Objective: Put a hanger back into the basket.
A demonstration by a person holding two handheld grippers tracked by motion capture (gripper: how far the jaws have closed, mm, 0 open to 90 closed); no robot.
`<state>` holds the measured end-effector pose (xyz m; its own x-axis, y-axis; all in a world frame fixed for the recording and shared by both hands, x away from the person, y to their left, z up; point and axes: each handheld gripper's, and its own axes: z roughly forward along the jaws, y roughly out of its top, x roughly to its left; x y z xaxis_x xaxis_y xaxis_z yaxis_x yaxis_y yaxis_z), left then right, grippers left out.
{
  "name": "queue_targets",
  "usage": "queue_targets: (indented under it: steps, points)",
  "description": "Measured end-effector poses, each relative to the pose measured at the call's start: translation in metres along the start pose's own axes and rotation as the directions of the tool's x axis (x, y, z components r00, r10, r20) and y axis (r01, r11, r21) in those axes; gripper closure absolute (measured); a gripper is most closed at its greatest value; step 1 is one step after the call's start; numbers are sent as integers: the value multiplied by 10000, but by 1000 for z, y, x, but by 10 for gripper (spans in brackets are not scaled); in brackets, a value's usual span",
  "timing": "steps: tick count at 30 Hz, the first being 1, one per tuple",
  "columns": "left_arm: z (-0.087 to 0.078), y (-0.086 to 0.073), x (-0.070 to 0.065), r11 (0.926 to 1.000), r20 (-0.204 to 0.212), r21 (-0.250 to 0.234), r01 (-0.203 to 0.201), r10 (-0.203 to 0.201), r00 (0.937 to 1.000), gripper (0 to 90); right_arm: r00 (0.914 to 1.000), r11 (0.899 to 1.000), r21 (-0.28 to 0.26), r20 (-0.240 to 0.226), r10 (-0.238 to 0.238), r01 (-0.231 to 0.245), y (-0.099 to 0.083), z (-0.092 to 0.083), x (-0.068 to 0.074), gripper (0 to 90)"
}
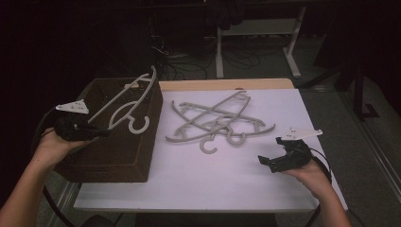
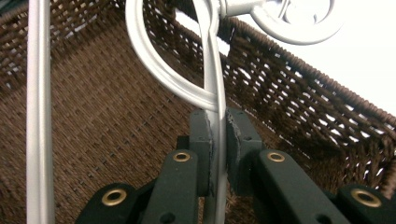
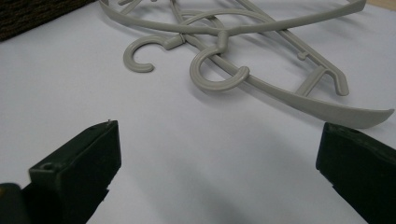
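The left gripper [image 1: 101, 133] pinches a grey plastic hanger [image 1: 127, 101] by its thin rod over the wicker basket [image 1: 118, 161]; light, stiff and slick, it looks best held mid-bar, while the right gripper [image 1: 267, 163] waits wide open and empty above the counter [image 1: 213, 184]

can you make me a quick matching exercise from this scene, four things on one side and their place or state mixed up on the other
1. left gripper
2. right gripper
3. basket
4. pile of hangers

a. lying on the white table top
b. jaws wide apart, nothing between them
c. brown wicker, at the table's left edge
d. shut on a grey hanger over the basket

Pairs: 1-d, 2-b, 3-c, 4-a
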<state>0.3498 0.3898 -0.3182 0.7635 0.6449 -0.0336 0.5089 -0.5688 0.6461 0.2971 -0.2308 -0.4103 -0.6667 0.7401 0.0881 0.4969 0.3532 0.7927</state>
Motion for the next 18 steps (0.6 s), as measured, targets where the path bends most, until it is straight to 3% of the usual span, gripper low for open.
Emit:
queue_targets:
  steps: [4, 18]
  points:
    - [5, -7, 5, 9996, 126, 193, 182, -184, 9998, 825, 10000, 10000, -15, 8, 4, -4, 0, 0, 0, 0]
    - [14, -16, 14, 9985, 566, 13, 543, -543, 9969, 816, 10000, 10000, -41, 43, 75, -75, 2, 0, -1, 0]
